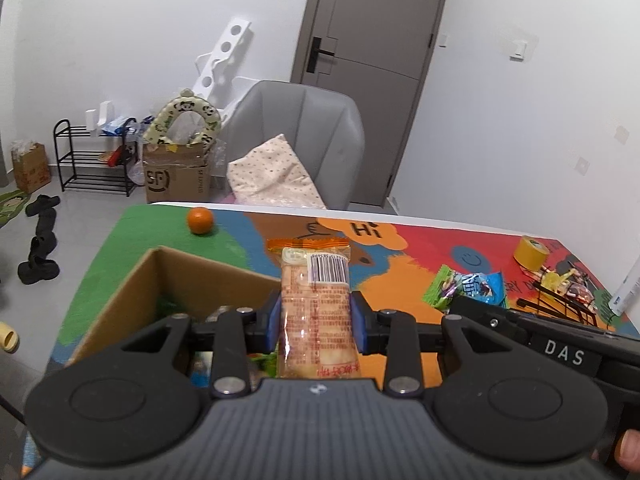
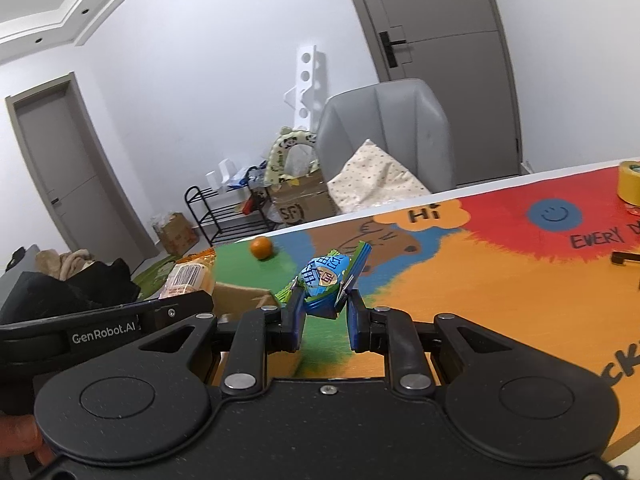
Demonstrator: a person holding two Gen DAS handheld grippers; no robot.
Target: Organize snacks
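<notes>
My left gripper [image 1: 316, 314] is shut on a long clear snack packet with an orange top seal [image 1: 316, 300], held upright just right of an open cardboard box [image 1: 132, 292] that has snacks inside. My right gripper [image 2: 323, 310] is shut on a small blue and green snack packet [image 2: 326, 280], above the colourful table mat [image 2: 500, 280]. In the right wrist view the left gripper's packet [image 2: 186, 276] and the box [image 2: 240, 296] show at the left. The right gripper's body [image 1: 560, 344] shows at the right of the left wrist view, over loose blue and green packets [image 1: 468, 286].
An orange [image 1: 200, 220] lies on the green far corner of the mat. A yellow tape roll [image 1: 530, 252] and a black wire rack [image 1: 560, 304] sit at the right. Behind the table stand a grey chair [image 1: 304, 136] with a cushion, a cardboard carton and a shoe rack.
</notes>
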